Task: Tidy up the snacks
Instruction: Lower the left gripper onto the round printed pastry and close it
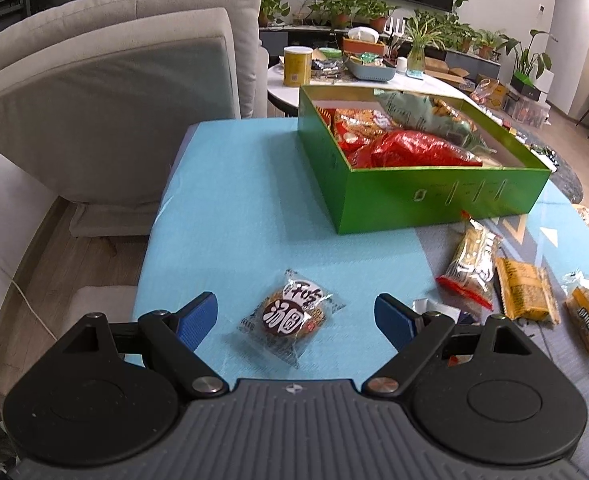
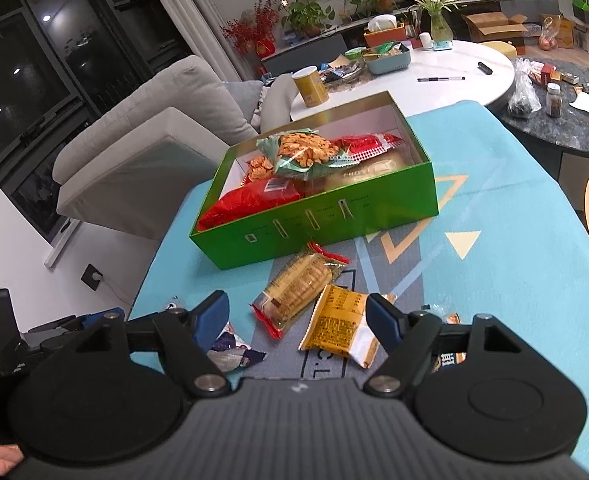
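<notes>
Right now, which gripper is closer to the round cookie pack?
Left. The left gripper is open with the cookie pack between its fingers. The right gripper is open over the yellow packet, further right.

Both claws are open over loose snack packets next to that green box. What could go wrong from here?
The round cookie packet lies flat between the open left gripper fingers; its crinkly wrapper could slip, or the cookie might get crushed. On the right, the orange packet sits against the long cracker packet, so the right gripper may drag both. The green box already looks heaped, so added packets might slide off.
</notes>
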The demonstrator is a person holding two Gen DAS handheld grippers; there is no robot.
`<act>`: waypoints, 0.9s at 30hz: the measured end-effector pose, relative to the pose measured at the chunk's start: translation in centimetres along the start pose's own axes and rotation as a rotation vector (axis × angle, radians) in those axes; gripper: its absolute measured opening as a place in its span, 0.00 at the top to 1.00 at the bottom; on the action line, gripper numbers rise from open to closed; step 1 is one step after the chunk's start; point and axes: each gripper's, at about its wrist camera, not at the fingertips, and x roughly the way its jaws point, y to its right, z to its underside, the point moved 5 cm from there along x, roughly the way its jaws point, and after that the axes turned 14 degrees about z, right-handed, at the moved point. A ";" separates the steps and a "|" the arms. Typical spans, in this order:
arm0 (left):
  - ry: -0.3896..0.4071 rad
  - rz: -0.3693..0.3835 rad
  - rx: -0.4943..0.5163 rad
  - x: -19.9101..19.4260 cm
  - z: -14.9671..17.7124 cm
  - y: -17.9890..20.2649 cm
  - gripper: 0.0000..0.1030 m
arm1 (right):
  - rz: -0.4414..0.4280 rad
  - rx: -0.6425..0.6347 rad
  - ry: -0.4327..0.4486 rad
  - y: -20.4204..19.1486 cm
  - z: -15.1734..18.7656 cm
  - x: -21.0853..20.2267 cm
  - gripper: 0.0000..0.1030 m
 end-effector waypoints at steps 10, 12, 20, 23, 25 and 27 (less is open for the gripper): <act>-0.064 -0.011 0.035 1.9 1.5 -0.5 0.18 | 0.005 -0.018 -0.029 -1.0 0.4 1.0 0.24; -0.071 -0.011 0.035 2.2 1.5 -0.8 0.18 | 0.008 -0.019 -0.036 -1.2 0.5 1.2 0.24; -0.079 -0.011 0.031 3.2 1.0 -1.5 0.18 | 0.013 -0.023 -0.057 -1.8 0.5 2.2 0.24; -0.087 -0.012 0.034 3.6 0.9 -1.8 0.18 | 0.015 -0.024 -0.067 -1.9 0.5 2.7 0.24; -0.094 -0.012 0.035 3.9 1.0 -2.0 0.18 | 0.017 -0.025 -0.075 -2.0 0.5 3.1 0.24; -0.099 -0.012 0.031 4.2 1.0 -2.1 0.18 | 0.016 -0.026 -0.084 -2.2 0.6 3.4 0.24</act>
